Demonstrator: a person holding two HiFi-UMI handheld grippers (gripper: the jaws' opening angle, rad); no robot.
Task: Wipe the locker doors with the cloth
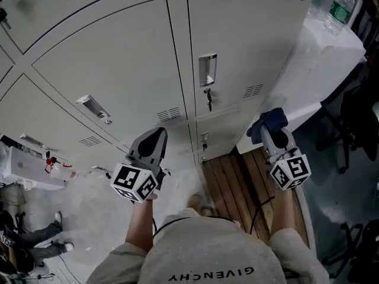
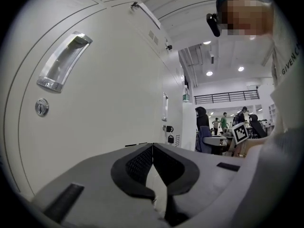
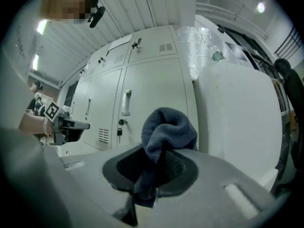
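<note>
The right gripper (image 3: 159, 164) is clamping the cloth (image 3: 167, 126), its jaws closed down on the fabric. The cloth, dark blue, is bunching up in a rounded wad above the jaw tips, while a narrower tail is hanging down between the pads. In the head view the right gripper (image 1: 273, 134) is pointing at the right edge of the locker bank, and the cloth (image 1: 268, 122) is sitting over the seam where the last locker door (image 1: 243, 34) is meeting a white block (image 1: 323, 58). From the right gripper view the cloth appears to be short of the doors, not pressing on them.

The left gripper (image 2: 153, 148) is holding nothing: its jaws are meeting at the tips, with only a small gap lower down showing pale door behind. It is facing another locker door (image 2: 109, 94), close to it, below a recessed handle (image 2: 61, 63) and a round lock (image 2: 42, 107). In the head view the left gripper (image 1: 155, 138) is reaching toward the lower edge of the locker bank, well apart from the cloth, with a handled door (image 1: 118, 70) above it.

Clear bottles (image 1: 340, 5) are standing on the white block's top.
</note>
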